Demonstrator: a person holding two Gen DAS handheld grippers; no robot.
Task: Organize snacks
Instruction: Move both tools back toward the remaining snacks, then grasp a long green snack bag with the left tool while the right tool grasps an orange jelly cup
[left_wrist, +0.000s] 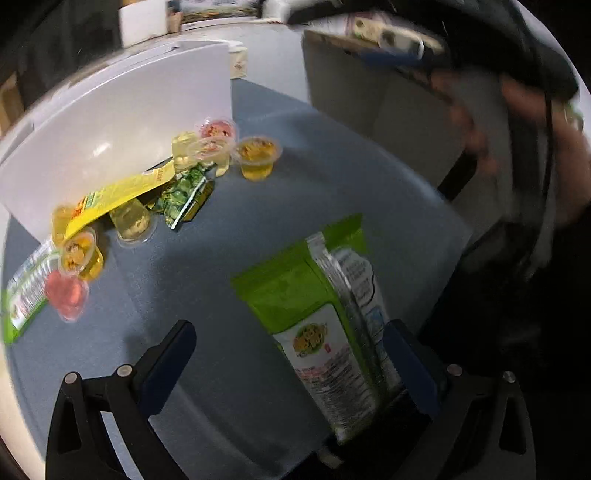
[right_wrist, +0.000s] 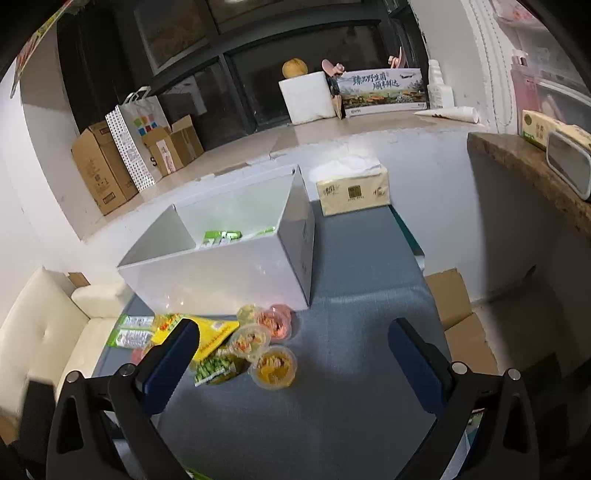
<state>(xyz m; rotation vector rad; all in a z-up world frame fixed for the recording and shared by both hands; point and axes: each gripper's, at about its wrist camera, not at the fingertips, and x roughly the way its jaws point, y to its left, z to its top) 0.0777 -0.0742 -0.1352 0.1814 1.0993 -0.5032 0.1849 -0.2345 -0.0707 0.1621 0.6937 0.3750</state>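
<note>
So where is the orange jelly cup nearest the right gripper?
In the right wrist view the orange jelly cup sits on the blue tabletop, left of centre, at the near edge of the snack pile in front of the white box.

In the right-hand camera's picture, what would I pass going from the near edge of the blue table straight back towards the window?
Orange jelly cup → pink jelly cup → white box → tissue pack → white foam block on the ledge.
</note>
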